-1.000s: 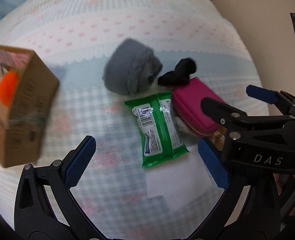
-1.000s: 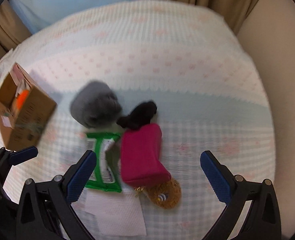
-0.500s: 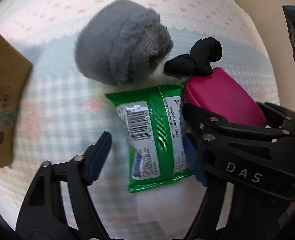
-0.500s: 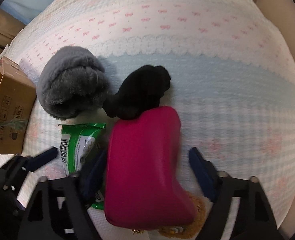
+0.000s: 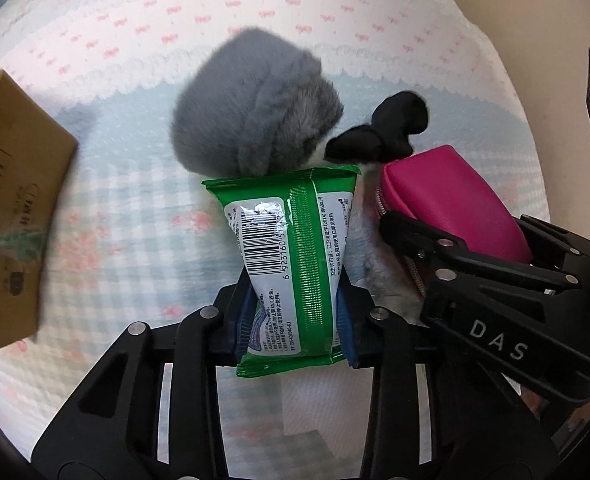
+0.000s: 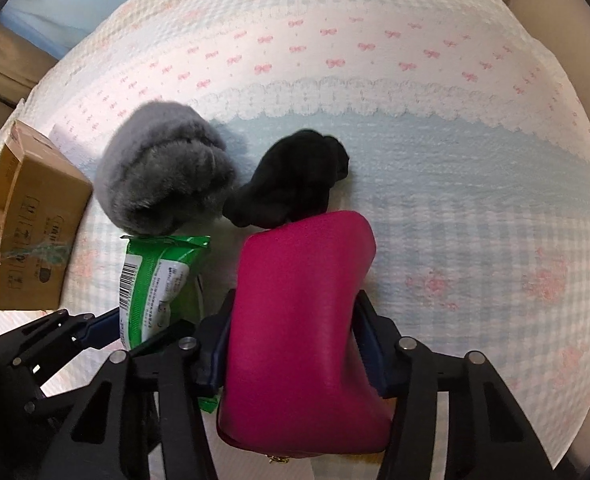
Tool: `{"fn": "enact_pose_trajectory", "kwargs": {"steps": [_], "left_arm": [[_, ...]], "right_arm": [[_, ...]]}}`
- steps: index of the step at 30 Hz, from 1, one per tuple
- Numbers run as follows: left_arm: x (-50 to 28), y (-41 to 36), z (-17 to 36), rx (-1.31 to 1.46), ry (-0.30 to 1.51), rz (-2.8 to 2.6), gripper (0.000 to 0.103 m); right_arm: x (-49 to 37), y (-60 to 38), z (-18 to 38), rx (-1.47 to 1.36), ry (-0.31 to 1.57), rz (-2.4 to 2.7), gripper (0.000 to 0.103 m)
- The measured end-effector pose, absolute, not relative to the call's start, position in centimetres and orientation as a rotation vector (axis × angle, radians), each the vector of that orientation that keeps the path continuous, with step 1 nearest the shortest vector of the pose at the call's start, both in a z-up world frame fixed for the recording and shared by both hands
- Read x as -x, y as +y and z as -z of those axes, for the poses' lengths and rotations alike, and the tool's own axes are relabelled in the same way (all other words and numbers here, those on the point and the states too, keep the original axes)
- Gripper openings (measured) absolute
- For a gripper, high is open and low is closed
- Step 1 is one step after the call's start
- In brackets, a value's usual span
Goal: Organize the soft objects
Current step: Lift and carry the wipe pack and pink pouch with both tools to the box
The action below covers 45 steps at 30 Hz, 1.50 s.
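Both claws have just closed: left gripper pinches the green wipes pack, right gripper the pink pouch; lifting may drag the black sock touching the pouch just ahead.

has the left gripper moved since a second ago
Yes. The left gripper has come down toward the bedspread, and its jaws have just been closing; they now pinch the green wipes pack, which lies below the grey plush.
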State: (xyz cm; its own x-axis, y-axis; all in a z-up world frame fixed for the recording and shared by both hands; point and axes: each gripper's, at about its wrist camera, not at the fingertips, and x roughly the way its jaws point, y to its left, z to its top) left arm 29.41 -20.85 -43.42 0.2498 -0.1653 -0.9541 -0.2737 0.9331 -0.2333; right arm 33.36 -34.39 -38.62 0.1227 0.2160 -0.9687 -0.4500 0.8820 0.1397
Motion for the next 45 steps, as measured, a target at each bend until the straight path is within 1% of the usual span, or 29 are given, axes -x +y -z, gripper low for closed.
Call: {"fn": "enact_pose_trajectory", "kwargs": {"steps": [6,11,21,27,31,37,41,45], "left_arm": [[-28.5,-20.2,39.5,0.348,1.275,-0.049,0.031],[-27.1,-19.2,34.3,0.301,1.214,-0.006,0.031],[-23.4,-14.4,23.2,0.177,1.067,0.085,0.031],[-20.7,-9.3,18.9,0.152,1.018,0.127,0.031],[-19.1,-5.1,16.8,0.136,0.984,0.132,0.031],[-17.2,2.1,16.1,0.135,0.985,0.135,0.031],[-17.0,6.8,16.5,0.123,1.004,0.111,0.031],[-17.5,10.7,17.5,0.123,1.028,0.072,0.031]], "right_arm": [[-32.3,-36.1,34.4,0.140,1.311,-0.450,0.048],[-30.1,-36.7,28.7,0.079,1.244,-0.390,0.048],[-23.2,-31.6,18.2,-0.046,1.085,-0.272,0.048],[-19.3,-27.1,13.7,-0.095,1.012,-0.228,0.048],[-17.6,-23.6,12.2,-0.104,0.975,-0.227,0.048],[-15.7,-17.1,11.3,-0.123,0.946,-0.219,0.048],[-15.7,-13.6,12.2,-0.128,0.964,-0.232,0.048],[-16.6,-10.0,14.2,-0.146,1.019,-0.271,0.048]]}}
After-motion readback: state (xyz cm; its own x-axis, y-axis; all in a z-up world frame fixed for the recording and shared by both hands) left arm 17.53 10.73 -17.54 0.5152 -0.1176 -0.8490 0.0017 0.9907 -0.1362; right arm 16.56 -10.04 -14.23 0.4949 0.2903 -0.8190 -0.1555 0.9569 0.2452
